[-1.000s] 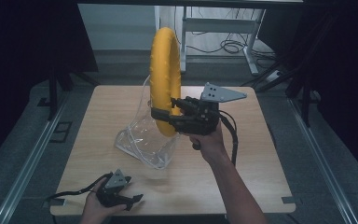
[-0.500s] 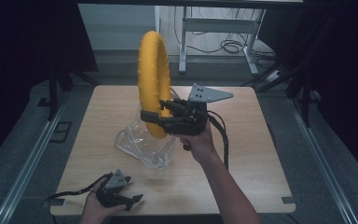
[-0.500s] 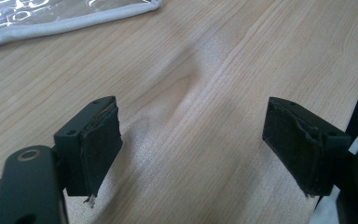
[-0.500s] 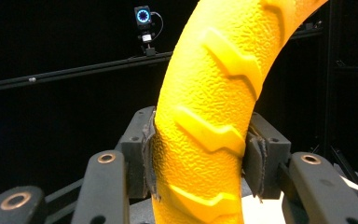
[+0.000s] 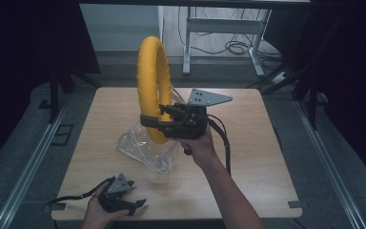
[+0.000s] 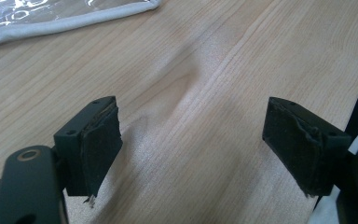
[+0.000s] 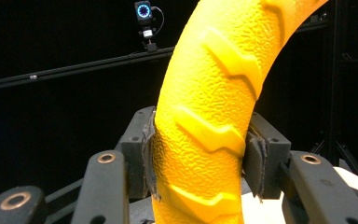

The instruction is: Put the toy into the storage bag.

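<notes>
Wooden table (image 5: pixel 248 157), right tongs (image 5: pixel 148 123) pinching yellow ring (image 5: pixel 151 71), left tongs (image 5: pixel 132 206) spread

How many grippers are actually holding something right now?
1. The right gripper is clamped on the yellow ring, held upright over the clear bag. The left gripper sits open near the table's front edge, holding nothing.

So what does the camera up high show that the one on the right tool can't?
High view alone: the whole wooden table, a clear plastic bag under the ring, and the left tool, open, low near the table's front edge. Right gripper view alone: the ring's raised arrow-shaped ridges, and a small ring-lit camera on a dark rail. Both: the yellow ring upright, clamped in the right tool.
</notes>
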